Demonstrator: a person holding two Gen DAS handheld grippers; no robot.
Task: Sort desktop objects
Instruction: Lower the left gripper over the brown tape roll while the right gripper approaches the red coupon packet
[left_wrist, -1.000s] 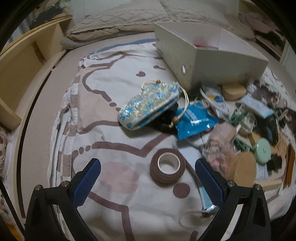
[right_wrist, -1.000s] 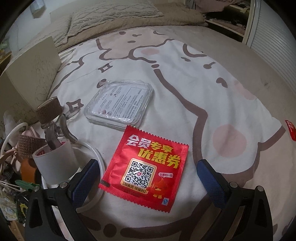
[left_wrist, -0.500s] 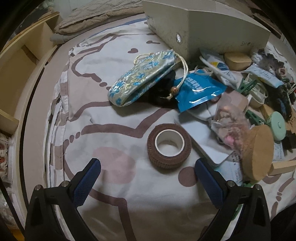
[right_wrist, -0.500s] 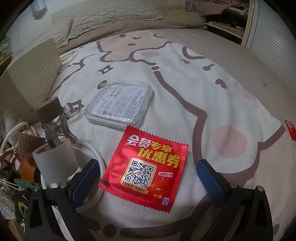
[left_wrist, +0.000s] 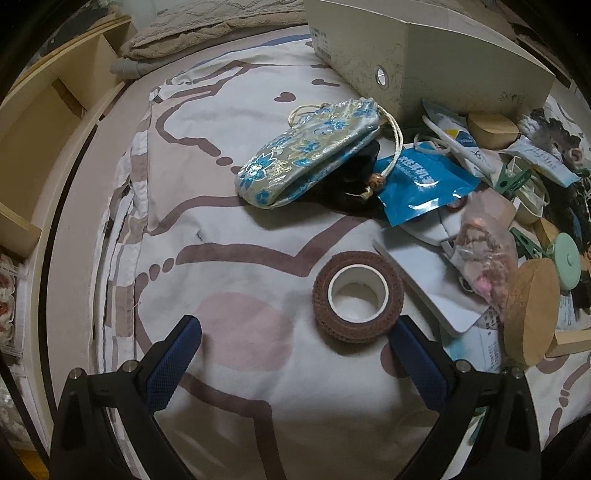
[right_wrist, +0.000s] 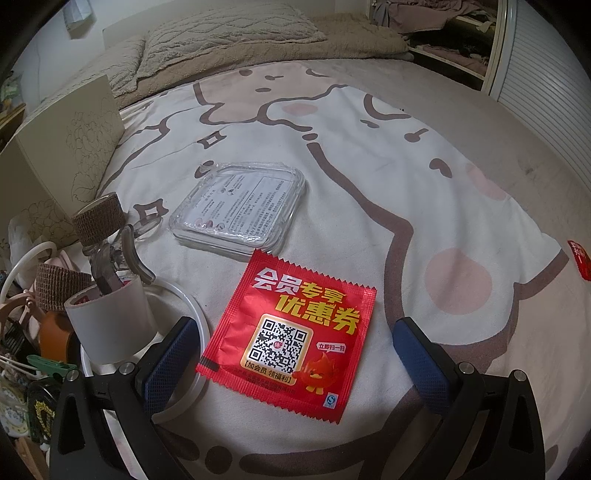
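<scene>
A brown roll of tape (left_wrist: 357, 295) lies flat on the patterned bedsheet, just ahead of my open left gripper (left_wrist: 295, 354) and closer to its right finger. Beyond it rests a blue floral pouch (left_wrist: 308, 149) beside a blue sachet (left_wrist: 421, 184). In the right wrist view a red coupon sachet (right_wrist: 291, 332) lies between the fingers of my open right gripper (right_wrist: 295, 354), which holds nothing. A clear plastic case (right_wrist: 240, 206) sits just past the sachet.
A beige box (left_wrist: 424, 62) stands at the back, with a heap of small items (left_wrist: 517, 206) and a cork lid (left_wrist: 532, 310) on the right. A white cup (right_wrist: 110, 321) holding tools and another box (right_wrist: 66, 158) stand left of the right gripper. Pillows (right_wrist: 229, 37) lie behind.
The left gripper has moved forward and down toward the brown tape roll, which now looms larger between its fingers. The right gripper has stayed put over the red sachet.
</scene>
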